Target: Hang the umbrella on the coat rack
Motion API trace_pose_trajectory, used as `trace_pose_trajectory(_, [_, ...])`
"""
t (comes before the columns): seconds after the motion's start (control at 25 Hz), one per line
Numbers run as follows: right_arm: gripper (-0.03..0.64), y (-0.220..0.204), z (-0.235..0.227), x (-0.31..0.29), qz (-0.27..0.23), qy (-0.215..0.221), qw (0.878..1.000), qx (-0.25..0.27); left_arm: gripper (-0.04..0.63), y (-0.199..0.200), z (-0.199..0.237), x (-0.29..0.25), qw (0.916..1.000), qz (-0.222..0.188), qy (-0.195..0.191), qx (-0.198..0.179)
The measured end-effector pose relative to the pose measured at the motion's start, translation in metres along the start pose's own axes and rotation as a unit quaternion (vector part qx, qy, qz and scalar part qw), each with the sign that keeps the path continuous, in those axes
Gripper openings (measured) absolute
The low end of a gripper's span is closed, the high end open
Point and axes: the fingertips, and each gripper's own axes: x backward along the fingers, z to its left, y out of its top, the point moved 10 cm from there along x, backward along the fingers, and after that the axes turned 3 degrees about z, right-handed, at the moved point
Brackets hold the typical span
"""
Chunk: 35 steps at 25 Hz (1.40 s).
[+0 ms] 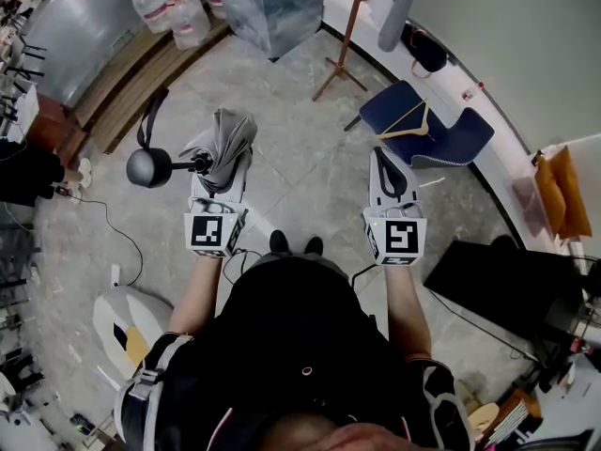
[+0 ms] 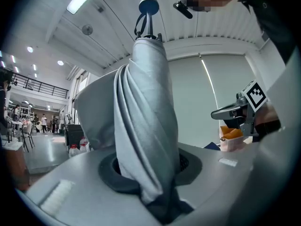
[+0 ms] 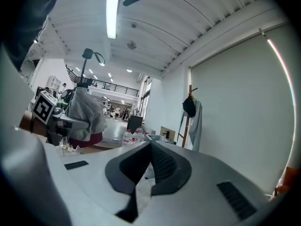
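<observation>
Left of centre, my left hand-held gripper [image 1: 220, 165] grips the folded umbrella [image 1: 231, 135]; right hand-held gripper [image 1: 386, 169] closed, empty.

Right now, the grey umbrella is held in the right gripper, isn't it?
Not quite: the left gripper is the one shut on the grey umbrella. The left gripper view shows the folded fabric clamped between its jaws. The right gripper holds nothing.

Black top [image 1: 282, 346], black shoes [image 1: 280, 242]. The pale grey left gripper [image 1: 222, 169] and right gripper [image 1: 382, 161] each carry a black-and-white marker cube [image 1: 208, 231].
</observation>
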Motion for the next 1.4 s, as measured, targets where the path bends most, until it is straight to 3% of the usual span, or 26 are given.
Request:
trace_pose_trajectory(0.84, [0.001, 0.000, -0.029, 0.000, -0.012, 0.037, 0.999, 0.002, 0.124, -0.003, -0.014, -0.028, 0.9997, 0.022, -0.014, 0.002])
trace_pose_trajectory(1.12, [0.002, -0.002, -0.044, -0.007, -0.010, 0.053, 0.998, 0.011, 0.124, -0.003, -0.013, -0.059, 0.9993, 0.029, -0.022, -0.003])
trace_pose_trajectory(1.4, [0.002, 0.004, -0.052, -0.048, -0.014, 0.048, 0.999, 0.002, 0.124, -0.005, 0.016, -0.110, 0.9986, 0.027, -0.045, -0.007])
